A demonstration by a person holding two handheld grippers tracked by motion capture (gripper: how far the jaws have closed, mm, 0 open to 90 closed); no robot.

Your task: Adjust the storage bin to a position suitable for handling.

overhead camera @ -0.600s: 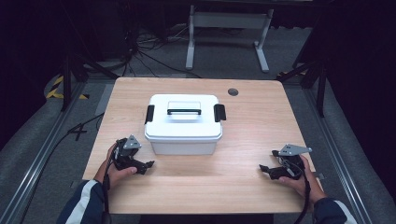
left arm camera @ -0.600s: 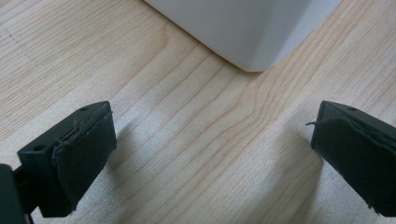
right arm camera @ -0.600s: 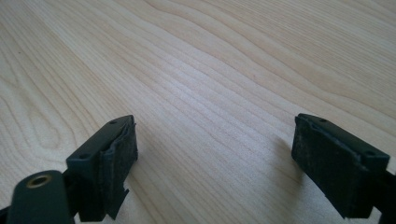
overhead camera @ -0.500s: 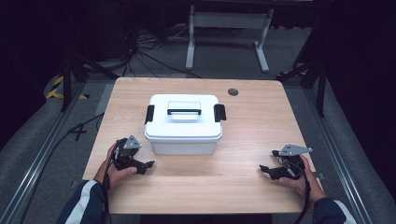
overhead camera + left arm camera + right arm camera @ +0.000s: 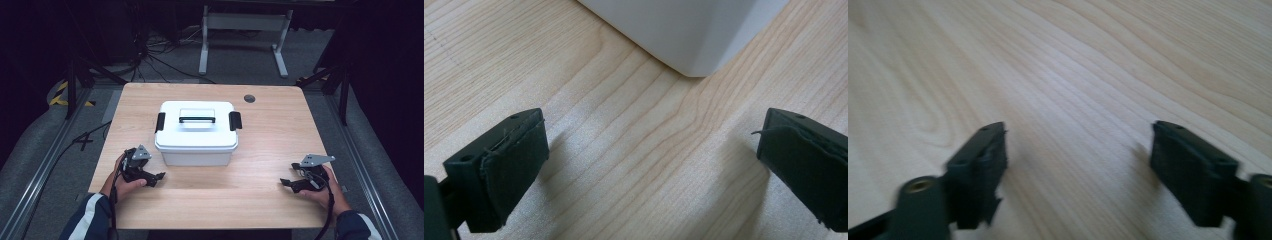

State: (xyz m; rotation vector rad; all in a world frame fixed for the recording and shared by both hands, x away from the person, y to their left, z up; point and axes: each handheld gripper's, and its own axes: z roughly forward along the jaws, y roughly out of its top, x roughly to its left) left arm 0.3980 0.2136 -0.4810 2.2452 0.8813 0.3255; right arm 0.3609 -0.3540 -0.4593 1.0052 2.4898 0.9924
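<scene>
Two hand-held grippers, left [image 5: 159, 176] and right [image 5: 284, 182], held released, empty, on worktop [image 5: 270, 135]; white box [image 5: 196, 133] untouched, lid latched; all handling left.

The box [image 5: 196, 132] stands on the table [image 5: 270, 130], at the middle and slightly left of centre. Its lid [image 5: 196, 120] sits on top, with a handle [image 5: 197, 119] at the lid's centre and one latch [image 5: 160, 121] at the left end, another latch [image 5: 235, 120] at the right end. A grommet [image 5: 249, 98] lies in the tabletop behind and right of the box, near the far edge. The left gripper [image 5: 155, 177] rests on the table just before the box's near left corner [image 5: 696, 62]. The right gripper [image 5: 286, 183] rests near the table's near right edge, well apart from the box. Behind the table, a stand [image 5: 245, 22] and cables [image 5: 150, 55] lie on the floor.
</scene>
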